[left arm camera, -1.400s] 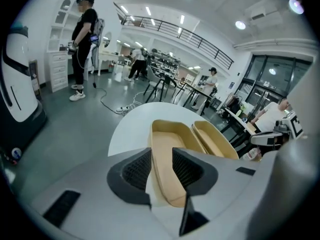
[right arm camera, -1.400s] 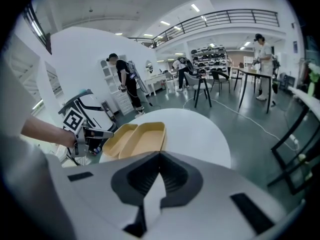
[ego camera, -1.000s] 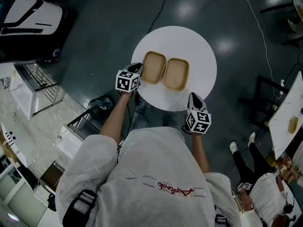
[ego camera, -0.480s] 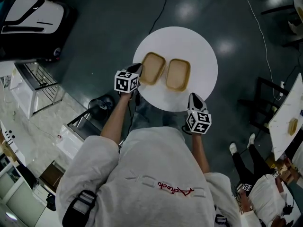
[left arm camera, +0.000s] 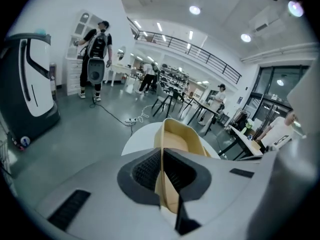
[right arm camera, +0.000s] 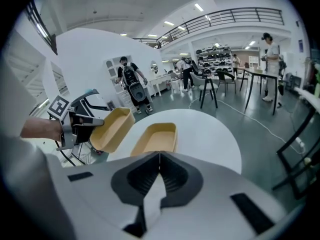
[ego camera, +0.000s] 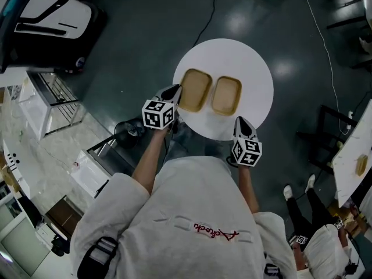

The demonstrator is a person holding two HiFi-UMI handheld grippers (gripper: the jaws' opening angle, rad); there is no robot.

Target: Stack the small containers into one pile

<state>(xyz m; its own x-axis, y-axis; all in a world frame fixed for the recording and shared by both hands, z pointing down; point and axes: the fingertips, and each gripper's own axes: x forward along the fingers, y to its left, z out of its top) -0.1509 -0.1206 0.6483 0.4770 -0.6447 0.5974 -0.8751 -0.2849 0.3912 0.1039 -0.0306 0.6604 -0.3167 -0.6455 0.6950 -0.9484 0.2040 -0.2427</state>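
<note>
Two tan shallow containers are at the round white table (ego camera: 232,57). My left gripper (ego camera: 174,92) has just been closing and is shut on the near rim of the left container (ego camera: 195,90). That left container (right arm camera: 112,129) hangs tilted above the table's left edge. Its thin wall (left arm camera: 175,141) runs between the dark pads (left arm camera: 145,169). The right container (ego camera: 226,95) lies flat on the table, straight beyond my right gripper (right arm camera: 159,159). The right gripper (ego camera: 239,121) is shut on nothing at the table's near edge.
A black and white machine (ego camera: 52,16) stands on the dark floor at far left, and a metal rack (ego camera: 55,97) is below it. A dark chair (ego camera: 325,127) and a white table (ego camera: 354,150) stand at the right. People stand in the background.
My left gripper has risen with the left container's rim in its jaws, so that container has come off the table and tilted. The right gripper and right container have stayed put.
</note>
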